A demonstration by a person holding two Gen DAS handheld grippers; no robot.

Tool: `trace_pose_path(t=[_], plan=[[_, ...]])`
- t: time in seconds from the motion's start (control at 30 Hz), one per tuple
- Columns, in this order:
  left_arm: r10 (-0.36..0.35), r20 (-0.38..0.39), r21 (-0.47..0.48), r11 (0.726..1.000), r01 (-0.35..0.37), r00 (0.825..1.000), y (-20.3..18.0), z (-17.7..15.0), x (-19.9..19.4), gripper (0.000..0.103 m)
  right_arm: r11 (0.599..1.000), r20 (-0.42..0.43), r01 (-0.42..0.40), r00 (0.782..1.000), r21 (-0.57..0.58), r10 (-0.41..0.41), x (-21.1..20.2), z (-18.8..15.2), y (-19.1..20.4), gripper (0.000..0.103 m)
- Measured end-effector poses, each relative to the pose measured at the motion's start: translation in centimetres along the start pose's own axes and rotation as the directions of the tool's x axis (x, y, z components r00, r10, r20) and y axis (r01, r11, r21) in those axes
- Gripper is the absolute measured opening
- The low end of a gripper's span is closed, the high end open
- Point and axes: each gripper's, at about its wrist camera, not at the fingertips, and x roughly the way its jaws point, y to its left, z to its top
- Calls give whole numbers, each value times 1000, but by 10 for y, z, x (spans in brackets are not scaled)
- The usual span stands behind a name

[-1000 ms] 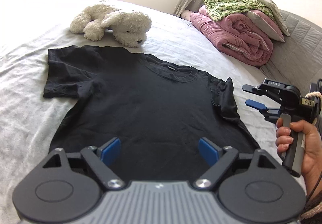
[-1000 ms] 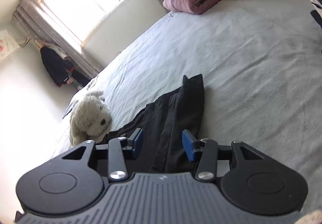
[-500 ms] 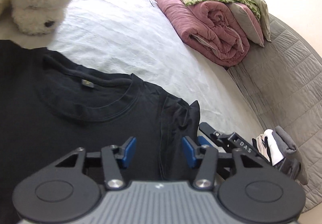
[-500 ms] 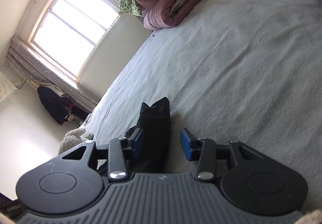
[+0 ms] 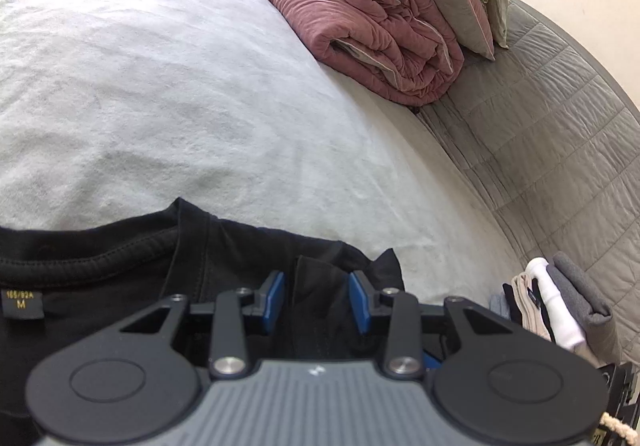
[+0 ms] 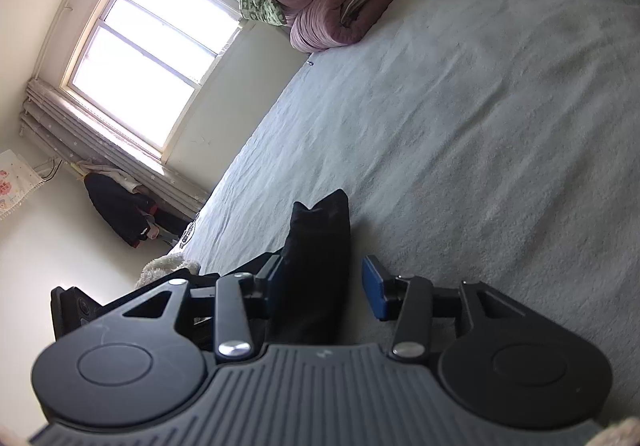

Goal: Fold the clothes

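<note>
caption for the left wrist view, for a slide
Open left hand-held gripper straddling the black t-shirt sleeve on the bed.

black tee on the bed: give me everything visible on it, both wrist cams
The black T-shirt looks like soft cotton knit and lies on the pale grey bed sheet. Its ribbed collar faces up, with a small black neck label printed M in yellow. The sleeve is bunched into folds rather than flat, its tip pointing away from both cameras. The left gripper and right gripper each straddle that sleeve with blue pads apart; the right's left pad touches the cloth. Neither has closed.
</note>
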Motion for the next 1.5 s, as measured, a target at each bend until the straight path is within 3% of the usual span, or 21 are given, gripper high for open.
trace_pose_path(t=[0.1,0.2,0.33,0.53,0.67,0.83,0.97,1.07,1.13,1.27,1.43,1.5], plan=[[0,9,4,1000,0,1000,-4,-5,1,0,1000,-1,-3,1000,-5,3,1,-1,0,47],[32,72,11,999,-33,997,-12,-10,-10,0,1000,-2,-8,1000,0,8,1,-1,0,47],[84,179,-13,996,-83,980,-23,-14,-37,0,1000,-1,-13,1000,8,13,1,-1,-1,47],[257,260,-80,966,-245,931,-27,-19,-65,0,1000,-2,-11,1000,0,11,0,-1,0,47],[340,260,-125,940,-317,904,-17,-22,-69,0,1000,-2,-11,1000,-10,11,0,-2,2,48],[373,281,-170,926,-337,884,-12,-28,-76,0,1000,-4,-5,1000,-27,5,1,-2,4,49],[367,301,-211,926,-314,880,-5,-35,-83,0,1000,-4,-5,1000,-29,5,2,-1,4,49],[388,326,-209,919,-334,862,3,-44,-80,0,999,-5,-1,1000,-40,1,3,0,4,49],[395,299,-203,916,-347,869,10,-44,-76,0,998,-4,4,1000,-55,-5,4,0,5,49],[358,299,-220,928,-301,885,19,-45,-79,0,997,-2,27,1000,-68,-28,4,2,7,48],[328,277,-251,932,-261,903,29,-45,-78,0,987,-71,92,992,-132,-102,20,14,24,48],[318,276,-261,933,-248,907,31,-45,-78,0,985,-94,79,991,-155,-94,37,23,25,48]])
